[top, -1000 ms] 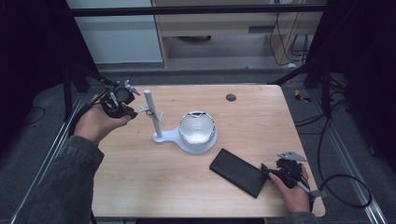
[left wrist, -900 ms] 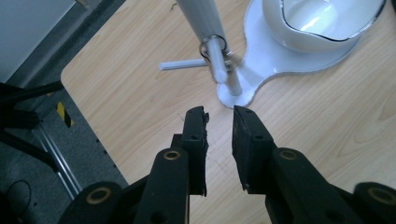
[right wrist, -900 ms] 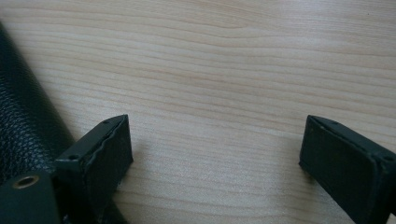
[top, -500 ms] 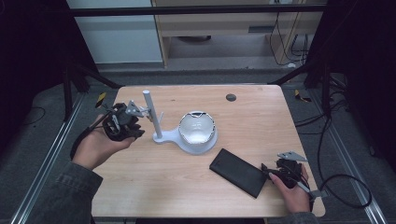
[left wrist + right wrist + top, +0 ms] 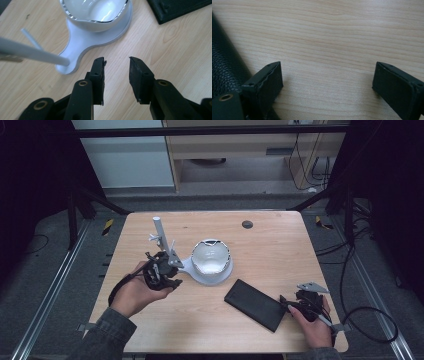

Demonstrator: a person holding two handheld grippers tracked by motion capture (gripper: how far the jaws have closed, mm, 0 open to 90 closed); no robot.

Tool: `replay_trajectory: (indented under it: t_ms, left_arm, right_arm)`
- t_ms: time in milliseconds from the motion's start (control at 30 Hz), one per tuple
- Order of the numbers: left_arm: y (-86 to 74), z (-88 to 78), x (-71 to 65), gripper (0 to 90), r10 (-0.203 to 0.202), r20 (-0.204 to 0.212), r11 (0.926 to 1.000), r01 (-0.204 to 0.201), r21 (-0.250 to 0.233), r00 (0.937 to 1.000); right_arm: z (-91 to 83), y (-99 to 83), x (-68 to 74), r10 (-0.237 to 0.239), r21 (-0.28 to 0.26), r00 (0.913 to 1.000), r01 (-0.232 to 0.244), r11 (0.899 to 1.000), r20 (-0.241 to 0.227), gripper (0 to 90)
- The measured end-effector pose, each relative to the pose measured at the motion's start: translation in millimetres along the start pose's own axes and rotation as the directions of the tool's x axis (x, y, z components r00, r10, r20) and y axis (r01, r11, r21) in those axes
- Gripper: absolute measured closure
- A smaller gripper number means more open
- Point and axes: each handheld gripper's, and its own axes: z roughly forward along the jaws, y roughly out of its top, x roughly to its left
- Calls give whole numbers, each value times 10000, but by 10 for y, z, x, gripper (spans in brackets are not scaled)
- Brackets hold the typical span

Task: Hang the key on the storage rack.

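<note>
Over the table (image 5: 260, 235), in the high view, the left gripper (image 5: 167, 270) sits low beside the white stand (image 5: 200, 272) — a flat white base with one upright white post (image 5: 159, 232) at its left end and one shiny bowl-shaped head (image 5: 211, 257) on its round end. One black case (image 5: 255, 304) lies flat to the right of the stand, its near end just beside the right gripper (image 5: 292, 306), and one small dark disc (image 5: 247, 224) lies near the far edge; what it is I cannot tell at this distance. Along the left gripper view, the jaws stand partly apart, having just been opening, with bare wood between them and nothing held; the narrow neck of the base (image 5: 72, 53) lies just ahead and to the left, the post (image 5: 32, 51) slanting across. I judge the step in hand to be the approach to the stand, and the next move calls for steering the jaws around the neck or post before closing. Through the right gripper view, the jaws are spread wide over bare wood, holding nothing, the case (image 5: 224, 65) touching the left jaw's outer side.
</note>
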Motion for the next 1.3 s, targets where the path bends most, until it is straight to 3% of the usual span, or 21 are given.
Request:
replay_trajectory:
  t_ms: [367, 667, 867, 967, 1100, 1300]
  left_arm:
    - [147, 450, -444, 635, 412, 748, 9986, -385, -374, 9963]
    - [284, 793, -711, 646, 669, 1253, 9961, -591, -652, 9899]
    - [291, 997, -753, 697, 405, 1332, 9972, -317, -671, 9903]
    - [270, 1080, -751, 807, 271, 1404, 9976, -177, -677, 9897]
    - [231, 1163, -722, 882, 49, 1351, 9987, 21, -516, 9908]
    - [249, 1302, -666, 900, -90, 1474, 9995, 132, -278, 9890]
  right_arm:
    - [-2, 0, -4, 45, -16, 10000, -45, 10000, -42, 94]
    - [-19, -3, -13, 114, 5, 9999, -114, 9999, -98, 98]
    - [-81, 33, 22, -36, -114, 9999, 35, 9999, -116, 112]
    - [-193, 31, 65, -207, -564, 9997, 199, 9982, -122, 164]
    - [-282, 9, 61, -211, -885, 9996, 195, 9959, -175, 196]
    - [-335, 24, 68, -203, -1253, 9996, 176, 9920, -204, 207]
